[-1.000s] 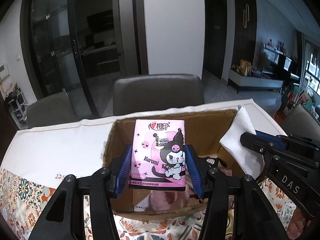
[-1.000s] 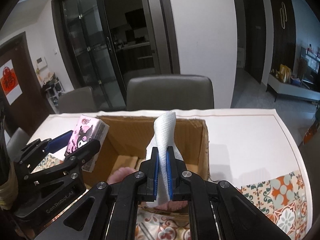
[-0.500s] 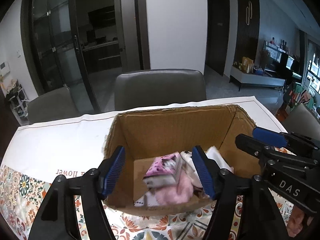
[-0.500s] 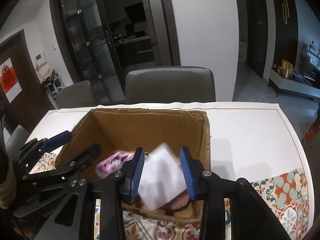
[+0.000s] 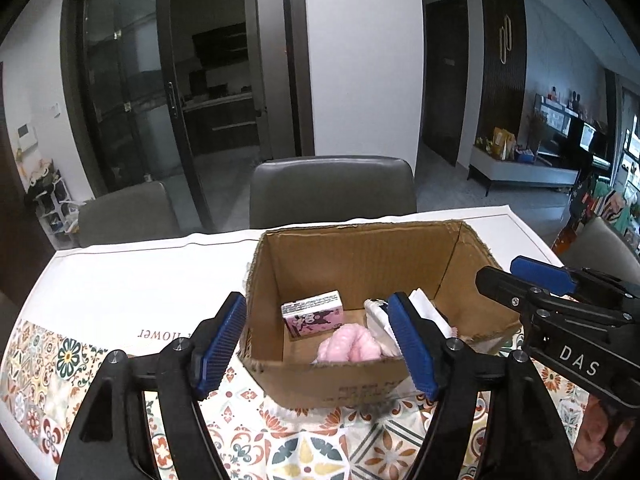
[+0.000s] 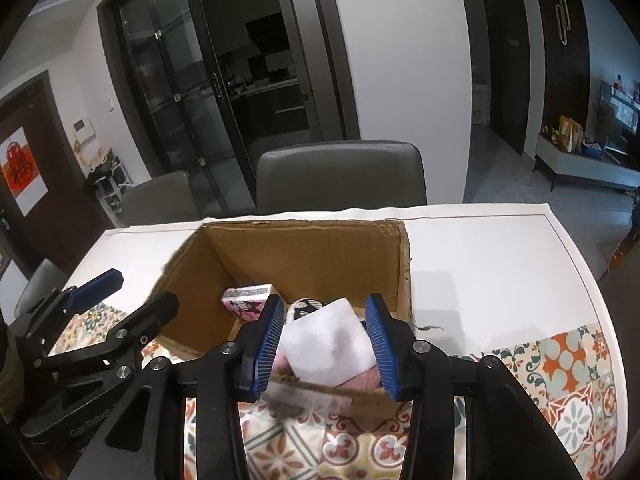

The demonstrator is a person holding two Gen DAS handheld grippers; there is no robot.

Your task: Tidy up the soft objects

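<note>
Corrugated cardboard box (image 5: 360,376) on patterned surface (image 5: 60,352) holds glossy pink tissue pack (image 5: 314,314), fluffy pink plush (image 5: 348,346), folded white cloth (image 6: 326,344). Left tongs (image 5: 316,344) and right tongs (image 6: 326,346) wide, empty.

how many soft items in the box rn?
4 visible in the cardboard box: Kuromi tissue pack back-left, pink plush front-centre, white cloth on the right, black-and-white patterned item behind the cloth. More may be hidden underneath.

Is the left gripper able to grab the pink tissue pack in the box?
Probably yes. The left gripper is open above the box, whose top is open, and the tissue pack lies uncovered beside the pink plush.
</note>
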